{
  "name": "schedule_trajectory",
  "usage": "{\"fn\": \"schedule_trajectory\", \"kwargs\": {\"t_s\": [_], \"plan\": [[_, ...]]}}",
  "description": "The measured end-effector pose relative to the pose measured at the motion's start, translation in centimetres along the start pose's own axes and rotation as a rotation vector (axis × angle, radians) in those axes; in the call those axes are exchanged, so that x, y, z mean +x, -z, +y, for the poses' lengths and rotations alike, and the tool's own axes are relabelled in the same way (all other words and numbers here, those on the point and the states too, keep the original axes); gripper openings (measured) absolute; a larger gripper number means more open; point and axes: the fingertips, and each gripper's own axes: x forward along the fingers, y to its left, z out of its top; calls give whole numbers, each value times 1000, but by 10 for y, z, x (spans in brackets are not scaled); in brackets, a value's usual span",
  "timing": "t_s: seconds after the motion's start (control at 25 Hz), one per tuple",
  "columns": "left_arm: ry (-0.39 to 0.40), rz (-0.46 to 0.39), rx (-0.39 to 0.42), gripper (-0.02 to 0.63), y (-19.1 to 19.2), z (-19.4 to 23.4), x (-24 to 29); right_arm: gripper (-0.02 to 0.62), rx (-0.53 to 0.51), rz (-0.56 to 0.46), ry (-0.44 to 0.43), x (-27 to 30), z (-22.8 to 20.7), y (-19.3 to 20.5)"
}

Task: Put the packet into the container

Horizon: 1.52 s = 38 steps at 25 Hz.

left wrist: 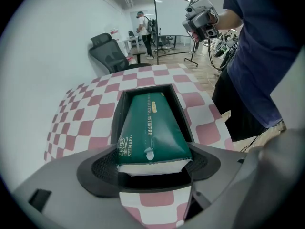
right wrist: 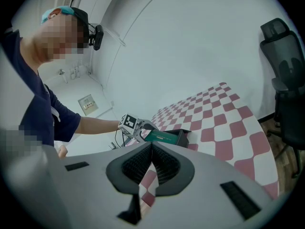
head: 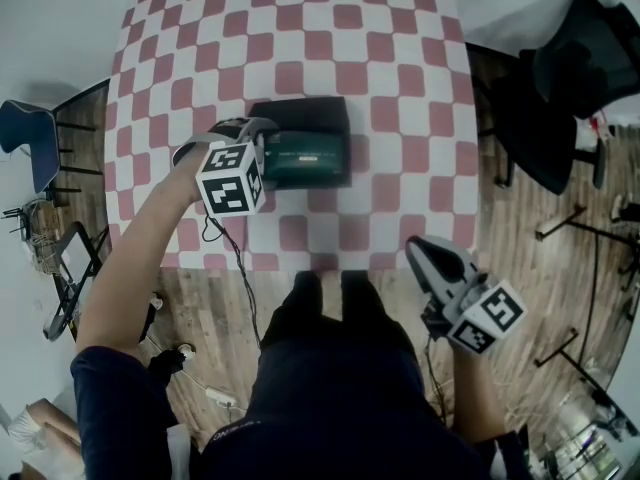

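Note:
A dark green packet (head: pixel 305 155) lies slanted in the black container (head: pixel 310 118) on the checkered table, its near end raised. My left gripper (head: pixel 258 133) is shut on that near end. In the left gripper view the packet (left wrist: pixel 151 128) runs from between the jaws down into the container (left wrist: pixel 119 109). My right gripper (head: pixel 420 251) hangs off the table's front right corner, shut with nothing in it; its jaws (right wrist: pixel 151 151) meet in its own view. From there the packet (right wrist: pixel 162 136), the container (right wrist: pixel 185 137) and the left gripper (right wrist: pixel 139 130) show far off.
The red-and-white checkered cloth (head: pixel 300 28) covers the table. A black office chair (head: pixel 580 63) stands at the right and a blue chair (head: pixel 25 133) at the left. Cables lie on the wooden floor (head: pixel 215 298). A person (left wrist: pixel 143 27) stands far back in the room.

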Motion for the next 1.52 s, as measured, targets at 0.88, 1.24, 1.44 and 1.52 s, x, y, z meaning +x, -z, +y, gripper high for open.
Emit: {"fn": "schedule_trajectory", "kwargs": {"t_s": [0.88,1.24,1.44,1.52], "plan": [[40,27,-24,420,12,-10,-18,17,-64,27,-41,23,25,-13],[-75,-64,-116,420,16,-5,-46,17,-105,8,-56,31,37,-30],[-219,-236,-199,417,-9,3,-94,17,-144,-31,-58,35,43,-53],[-275,-333,-255,417,-23,2,-119,17,-162,-45,-59,36,48,-63]]}}
